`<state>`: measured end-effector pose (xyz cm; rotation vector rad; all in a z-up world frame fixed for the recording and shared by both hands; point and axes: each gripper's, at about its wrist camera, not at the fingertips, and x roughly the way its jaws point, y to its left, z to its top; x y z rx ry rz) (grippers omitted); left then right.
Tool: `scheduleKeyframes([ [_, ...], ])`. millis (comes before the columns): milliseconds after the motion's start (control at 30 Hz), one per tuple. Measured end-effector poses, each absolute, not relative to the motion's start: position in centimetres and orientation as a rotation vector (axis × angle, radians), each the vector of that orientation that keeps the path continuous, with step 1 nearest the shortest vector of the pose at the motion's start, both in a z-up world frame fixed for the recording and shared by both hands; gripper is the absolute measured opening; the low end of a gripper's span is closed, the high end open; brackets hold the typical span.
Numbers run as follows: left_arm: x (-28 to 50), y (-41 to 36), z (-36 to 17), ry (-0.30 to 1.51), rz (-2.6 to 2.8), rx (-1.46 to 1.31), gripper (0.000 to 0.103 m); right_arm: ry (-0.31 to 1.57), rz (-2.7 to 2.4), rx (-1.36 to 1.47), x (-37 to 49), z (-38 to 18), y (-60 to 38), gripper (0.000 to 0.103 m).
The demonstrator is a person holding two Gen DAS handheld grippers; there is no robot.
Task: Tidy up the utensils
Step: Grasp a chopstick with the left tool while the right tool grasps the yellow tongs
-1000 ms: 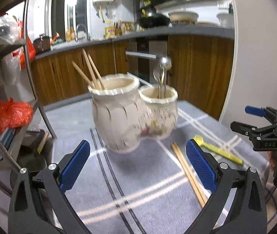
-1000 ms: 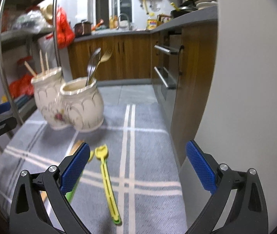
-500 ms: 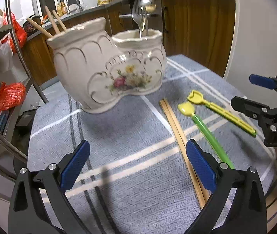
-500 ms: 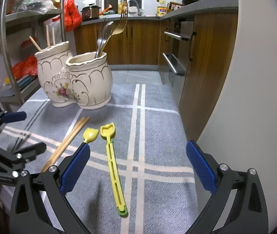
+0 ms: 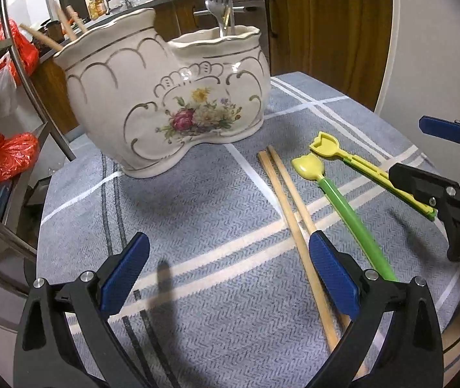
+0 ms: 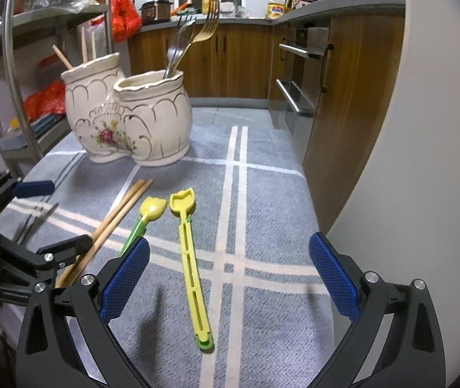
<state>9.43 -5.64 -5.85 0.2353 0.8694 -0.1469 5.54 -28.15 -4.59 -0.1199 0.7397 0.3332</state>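
A grey woven tablecloth with white crossing stripes (image 6: 262,174) covers the table. Behind it runs a row of brown wooden kitchen cabinets (image 6: 236,61) under a grey countertop (image 6: 336,9), with a built-in oven with steel bar handles (image 6: 297,74) on the right. A metal wire shelving rack (image 6: 13,74) stands at left, holding orange plastic bags (image 5: 3,158). A pale curved wall (image 6: 433,113) fills the right side.
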Motion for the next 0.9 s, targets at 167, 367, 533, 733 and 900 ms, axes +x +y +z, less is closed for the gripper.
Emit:
scheduleKeyframes([
  [167, 9.5, -6.0, -5.8, 0.880, -0.182, 0.220, 0.079, 0.770, 0.361, -0.135, 5.7, -4.9, -27.7, 0.094],
  [367, 8.9, -6.4, -5.6, 0.908, -0.268, 0.181, 0.050, 0.838, 0.414, -0.146, 6.5, -5.6, -26.8, 0.060],
  [533, 8.1, -6.7, -5.6, 0.909, -0.308, 0.181, 0.048, 0.864, 0.462, -0.154, 7.0, -6.0, -26.1, 0.042],
  [733, 8.8, -6.4, -5.5, 0.910, -0.317, 0.167, 0.022, 0.892, 0.522, -0.169, 7.8, -5.7, -25.0, 0.018],
  [900, 9.5, -5.6, -5.5, 0.920, -0.333, 0.141, 0.006, 0.891, 0.533, -0.152, 7.9, -5.6, -25.1, 0.011],
])
